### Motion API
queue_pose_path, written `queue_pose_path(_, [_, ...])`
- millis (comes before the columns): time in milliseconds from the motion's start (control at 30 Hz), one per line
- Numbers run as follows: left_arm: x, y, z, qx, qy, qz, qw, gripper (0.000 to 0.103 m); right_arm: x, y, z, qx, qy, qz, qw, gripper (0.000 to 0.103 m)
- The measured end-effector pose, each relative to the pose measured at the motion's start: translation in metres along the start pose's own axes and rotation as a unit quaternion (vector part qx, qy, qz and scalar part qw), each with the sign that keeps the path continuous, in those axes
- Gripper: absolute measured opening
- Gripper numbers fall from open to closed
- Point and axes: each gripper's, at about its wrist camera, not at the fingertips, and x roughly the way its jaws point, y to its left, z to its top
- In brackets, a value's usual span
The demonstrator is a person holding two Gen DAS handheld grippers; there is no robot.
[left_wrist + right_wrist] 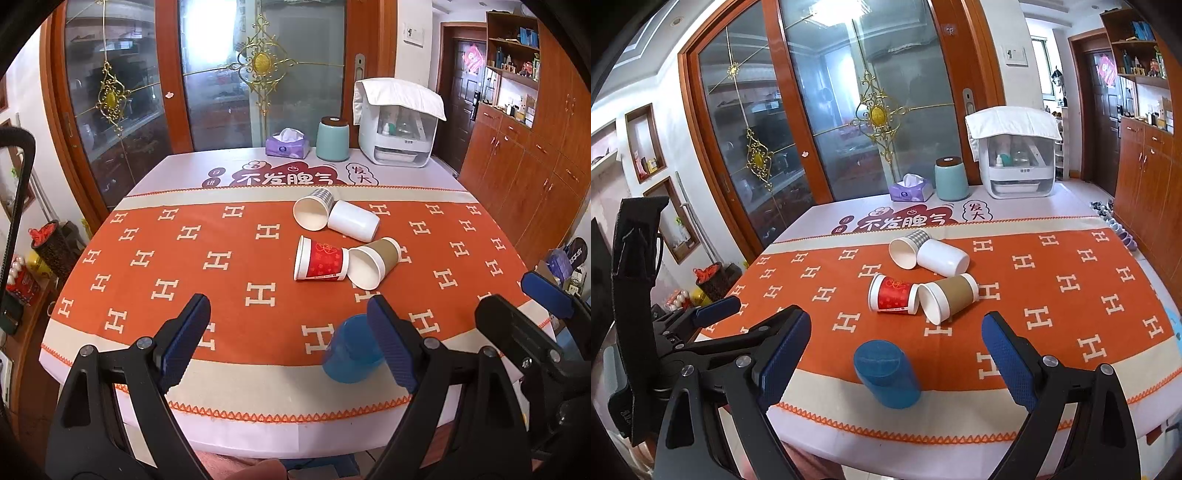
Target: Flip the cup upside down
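A blue plastic cup (886,373) stands upside down near the table's front edge, between and just ahead of my right gripper's (897,358) open fingers; nothing is held. In the left wrist view the blue cup (351,350) is partly behind the right finger of my open, empty left gripper (291,339). Several paper cups lie on their sides mid-table: a red one (321,260), a brown one (375,260), a white one (352,219) and a checked one (314,210). The right gripper (517,314) shows at the right of the left wrist view.
The table has an orange patterned cloth (184,258). At its far edge stand a tissue box (288,146), a teal canister (332,138) and a white appliance (400,122). Glass sliding doors are behind, wooden cabinets (535,166) at right.
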Motion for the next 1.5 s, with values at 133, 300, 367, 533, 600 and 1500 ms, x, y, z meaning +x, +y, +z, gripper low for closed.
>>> queue_pose_path(133, [0.0013,-0.0007,-0.0007,0.001,0.001,0.000,1.0000,0.085,0.0012,-0.0007,-0.0008,0.001,0.001,0.000,1.000,0.095])
queue_pose_path(300, [0.0015,-0.0008,-0.0002,0.001,0.001,-0.001,1.0000,0.085,0.0016,-0.0013,-0.0018,0.002,0.002,-0.001,1.000,0.095])
queue_pose_path(367, [0.0015,-0.0009,-0.0007,0.001,0.001,-0.001,1.0000,0.085,0.0019,-0.0014,-0.0014,0.001,0.002,0.000,1.000,0.095])
queue_pose_path(533, [0.0015,-0.0009,-0.0002,0.000,0.001,-0.001,1.0000,0.085,0.0021,-0.0015,-0.0010,0.002,0.003,0.000,1.000,0.095])
queue_pose_path(600, [0.0016,-0.0010,-0.0001,0.000,0.001,-0.001,1.0000,0.085,0.0022,-0.0015,-0.0008,0.002,0.002,0.000,1.000,0.095])
queue_pose_path(1500, [0.0086,0.0001,-0.0055,0.002,0.013,-0.002,0.9999,0.085,0.0042,-0.0013,-0.0036,0.004,0.007,0.000,1.000,0.095])
